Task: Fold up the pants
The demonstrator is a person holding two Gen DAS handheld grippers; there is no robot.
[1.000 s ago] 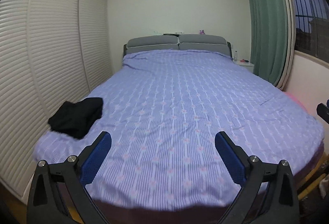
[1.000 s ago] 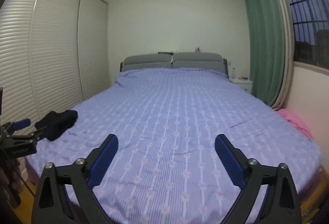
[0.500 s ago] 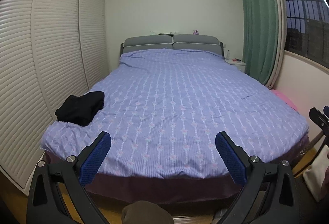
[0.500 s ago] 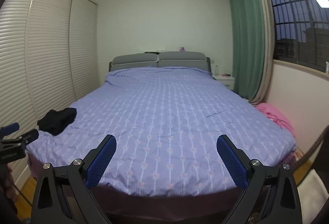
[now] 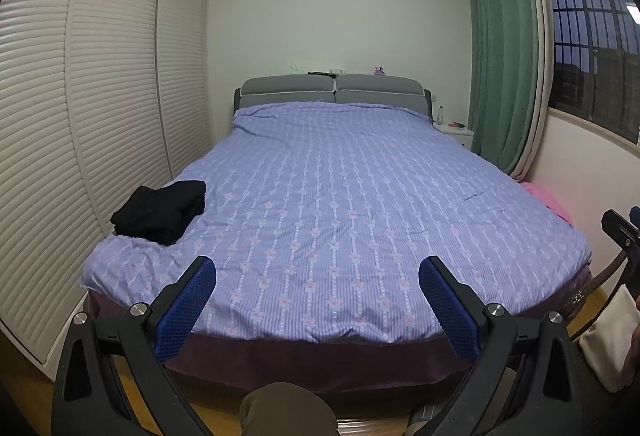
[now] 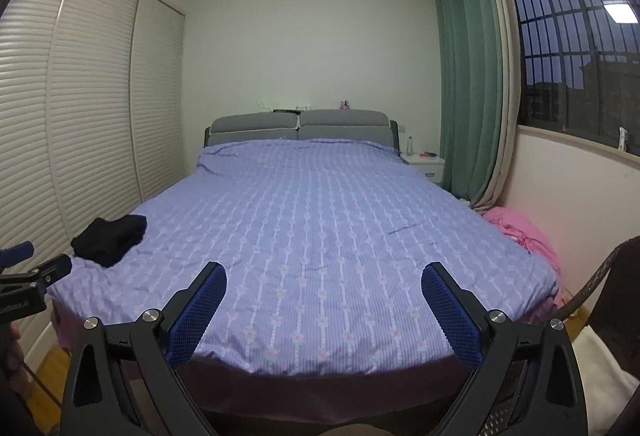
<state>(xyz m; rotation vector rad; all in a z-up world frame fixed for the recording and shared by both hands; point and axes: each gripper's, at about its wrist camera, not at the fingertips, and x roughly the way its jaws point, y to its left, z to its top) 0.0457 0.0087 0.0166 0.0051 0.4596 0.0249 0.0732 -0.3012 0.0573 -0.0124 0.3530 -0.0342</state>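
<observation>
Both grippers, left gripper [image 5: 318,294] and right gripper [image 6: 324,300], you hold spread and empty off the bed's [image 5: 360,196] foot edge, likely done, black pants [image 5: 160,206] folded at its near-left corner.

Black pants [image 5: 160,210] lie bundled on the bed [image 5: 340,196].

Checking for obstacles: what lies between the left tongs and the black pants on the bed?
Only bare purple bedspread, slightly rumpled at the near left corner, separates the left tongs from the black pants; the left wrist view shows it.
</observation>
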